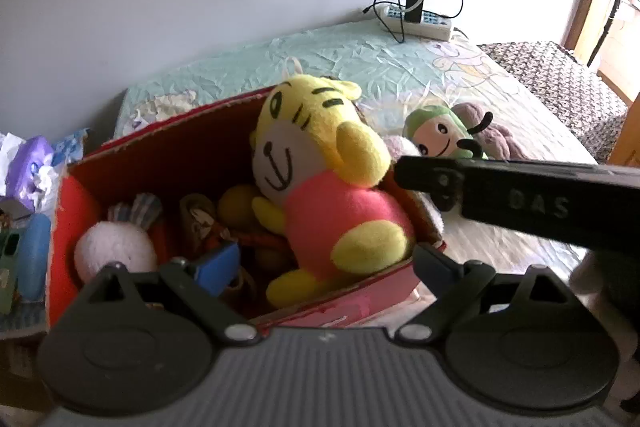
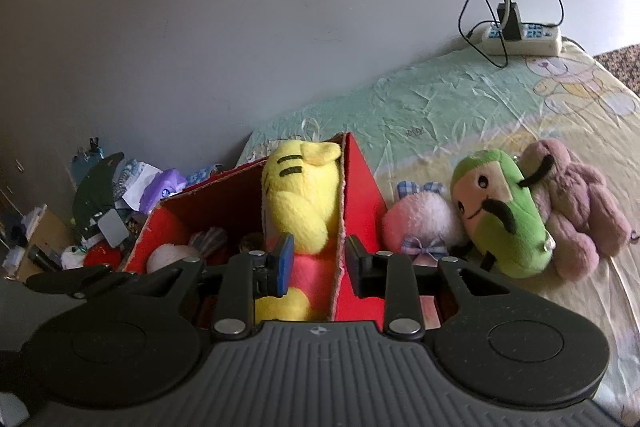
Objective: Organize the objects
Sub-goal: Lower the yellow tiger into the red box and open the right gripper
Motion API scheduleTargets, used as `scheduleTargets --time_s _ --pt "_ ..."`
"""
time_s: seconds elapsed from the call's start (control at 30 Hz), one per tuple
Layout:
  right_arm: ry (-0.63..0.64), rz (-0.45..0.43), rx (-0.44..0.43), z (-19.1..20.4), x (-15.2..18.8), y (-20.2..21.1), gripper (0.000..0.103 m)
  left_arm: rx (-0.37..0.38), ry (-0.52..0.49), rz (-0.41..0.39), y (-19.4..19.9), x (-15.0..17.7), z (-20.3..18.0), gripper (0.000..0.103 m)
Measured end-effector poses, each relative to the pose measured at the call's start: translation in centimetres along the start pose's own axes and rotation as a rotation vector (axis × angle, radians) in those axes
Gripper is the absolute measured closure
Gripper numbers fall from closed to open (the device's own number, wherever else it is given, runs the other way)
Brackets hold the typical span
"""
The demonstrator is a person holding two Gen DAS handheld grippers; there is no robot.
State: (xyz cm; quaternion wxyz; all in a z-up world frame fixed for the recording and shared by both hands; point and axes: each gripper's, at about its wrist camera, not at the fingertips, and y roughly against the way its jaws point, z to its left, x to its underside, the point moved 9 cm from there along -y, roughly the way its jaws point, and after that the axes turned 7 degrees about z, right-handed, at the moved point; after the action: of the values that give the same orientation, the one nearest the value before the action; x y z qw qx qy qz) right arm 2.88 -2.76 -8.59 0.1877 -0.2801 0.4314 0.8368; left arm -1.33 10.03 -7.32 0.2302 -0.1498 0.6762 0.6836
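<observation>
Inside red box (image 1: pixel 132 155), yellow tiger plush (image 1: pixel 320 183), both jaws apart

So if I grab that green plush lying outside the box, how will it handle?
The green plush looks soft and stuffed, so it will probably squash under the fingers and weigh little. It leans against the purple plush and pink plush, so lifting it may nudge both.

Yellow black-striped tiger plush (image 1: pixel 320 167); red box (image 1: pixel 168 147)
</observation>
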Motion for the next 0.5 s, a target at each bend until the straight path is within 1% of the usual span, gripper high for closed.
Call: scheduleTargets --time_s 0.07,0.2,0.3,0.33,0.5 --pt "-0.006 0.005 -0.013 -0.5 0.0 0.3 0.072 -0.016 0.004 -0.003 0.3 -0.1 -0.4 0.009" --pt "0.002 0.023 -0.044 -1.5 -0.2 0.9 0.072 -0.078 0.020 -0.019 1.0 -0.6 -1.2 0.009" --pt "0.009 0.044 -0.069 -2.5 -0.5 1.4 0.071 -0.098 0.039 -0.021 1.4 -1.0 -2.2 0.009" --pt "0.012 0.053 -0.078 -2.9 -0.5 1.5 0.071 -0.116 0.044 -0.022 1.5 -1.1 -2.5 0.009" --pt "0.053 0.096 -0.104 -4.7 -0.7 2.2 0.071 -0.160 0.088 -0.008 1.3 -1.7 -4.3 0.009"
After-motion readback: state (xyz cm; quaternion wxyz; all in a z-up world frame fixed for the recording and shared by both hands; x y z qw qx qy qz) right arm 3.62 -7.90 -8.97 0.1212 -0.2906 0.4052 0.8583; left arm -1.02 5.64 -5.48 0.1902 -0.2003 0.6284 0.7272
